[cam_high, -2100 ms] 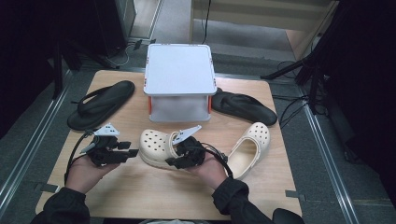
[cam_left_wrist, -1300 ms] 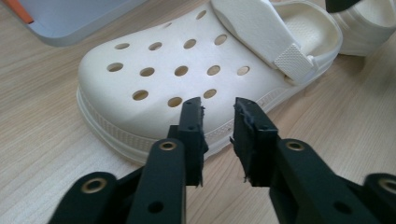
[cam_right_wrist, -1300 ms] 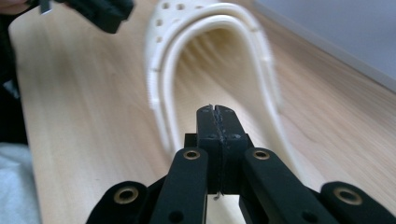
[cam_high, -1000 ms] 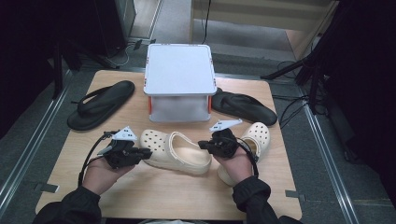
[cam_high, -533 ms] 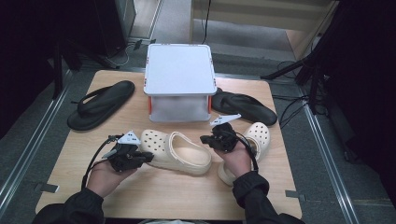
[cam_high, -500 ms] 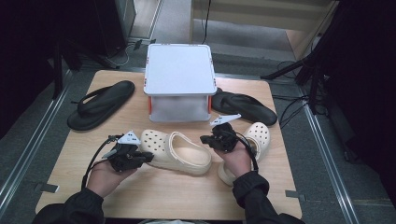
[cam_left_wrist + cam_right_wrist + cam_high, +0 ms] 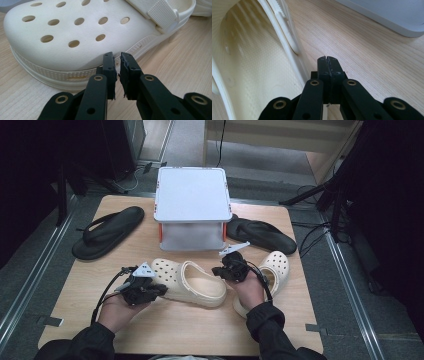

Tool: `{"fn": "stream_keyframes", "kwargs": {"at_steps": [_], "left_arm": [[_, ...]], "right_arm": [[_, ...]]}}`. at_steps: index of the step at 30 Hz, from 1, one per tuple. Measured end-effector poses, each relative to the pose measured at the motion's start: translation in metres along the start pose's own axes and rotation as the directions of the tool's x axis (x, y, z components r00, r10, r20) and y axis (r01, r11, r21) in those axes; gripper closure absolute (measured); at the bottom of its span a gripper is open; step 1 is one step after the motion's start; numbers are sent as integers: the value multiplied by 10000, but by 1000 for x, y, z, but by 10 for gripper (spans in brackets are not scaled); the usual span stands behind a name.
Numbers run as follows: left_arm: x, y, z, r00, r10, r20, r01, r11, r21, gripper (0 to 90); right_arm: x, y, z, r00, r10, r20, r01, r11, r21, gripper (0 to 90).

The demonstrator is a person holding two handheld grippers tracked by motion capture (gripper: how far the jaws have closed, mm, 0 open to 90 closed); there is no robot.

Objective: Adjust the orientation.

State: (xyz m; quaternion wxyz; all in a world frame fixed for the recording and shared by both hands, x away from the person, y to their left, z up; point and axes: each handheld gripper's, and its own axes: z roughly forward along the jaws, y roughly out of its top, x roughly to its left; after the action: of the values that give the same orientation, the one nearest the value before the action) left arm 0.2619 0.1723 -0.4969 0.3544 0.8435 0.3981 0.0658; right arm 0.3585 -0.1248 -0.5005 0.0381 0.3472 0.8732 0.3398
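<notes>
A cream clog point(image 7: 195, 285) with holes in its toe lies on the wooden table point(image 7: 165, 330), toe to the left. My left gripper point(image 7: 156, 290) is at the toe's near side. In the left gripper view its jaws point(image 7: 116, 56) stand a narrow slit apart with nothing between them, tips right at the sole's rim point(image 7: 62, 75). My right gripper point(image 7: 217, 270) is at the clog's heel end, shut and empty. In the right gripper view its tips point(image 7: 328, 58) sit just outside the heel rim point(image 7: 294, 57), over bare wood. A second cream clog point(image 7: 274, 267) lies partly under the right hand.
A white lidded box point(image 7: 191, 205) stands behind the clogs at the table's middle back. One black flip-flop point(image 7: 107, 232) lies at the back left, another point(image 7: 260, 235) at the back right beside the box. Cables trail from both grippers.
The right gripper has gone from the clog's toe part to its heel end on the right and sunk a little. The left gripper has closed in on the toe.
</notes>
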Motion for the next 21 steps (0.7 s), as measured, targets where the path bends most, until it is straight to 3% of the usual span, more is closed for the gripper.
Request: {"fn": "stream_keyframes", "kwargs": {"at_steps": [10, 13, 21], "left_arm": [[0, 0, 0, 9999, -9, -112, 9, 10000, -19, 828], [1, 1, 2, 9994, -254, -228, 252, 9997, -73, 834], [5, 4, 3, 9982, -396, -446, 391, 9992, -119, 876]], "right_arm": [[6, 1, 4, 9999, -137, -14, 138, 9998, 171, 900], [9, 1, 4, 9998, -205, 42, 204, 9995, 227, 900], [14, 0, 4, 9996, -297, 8, 297, 9993, 238, 900]]}}
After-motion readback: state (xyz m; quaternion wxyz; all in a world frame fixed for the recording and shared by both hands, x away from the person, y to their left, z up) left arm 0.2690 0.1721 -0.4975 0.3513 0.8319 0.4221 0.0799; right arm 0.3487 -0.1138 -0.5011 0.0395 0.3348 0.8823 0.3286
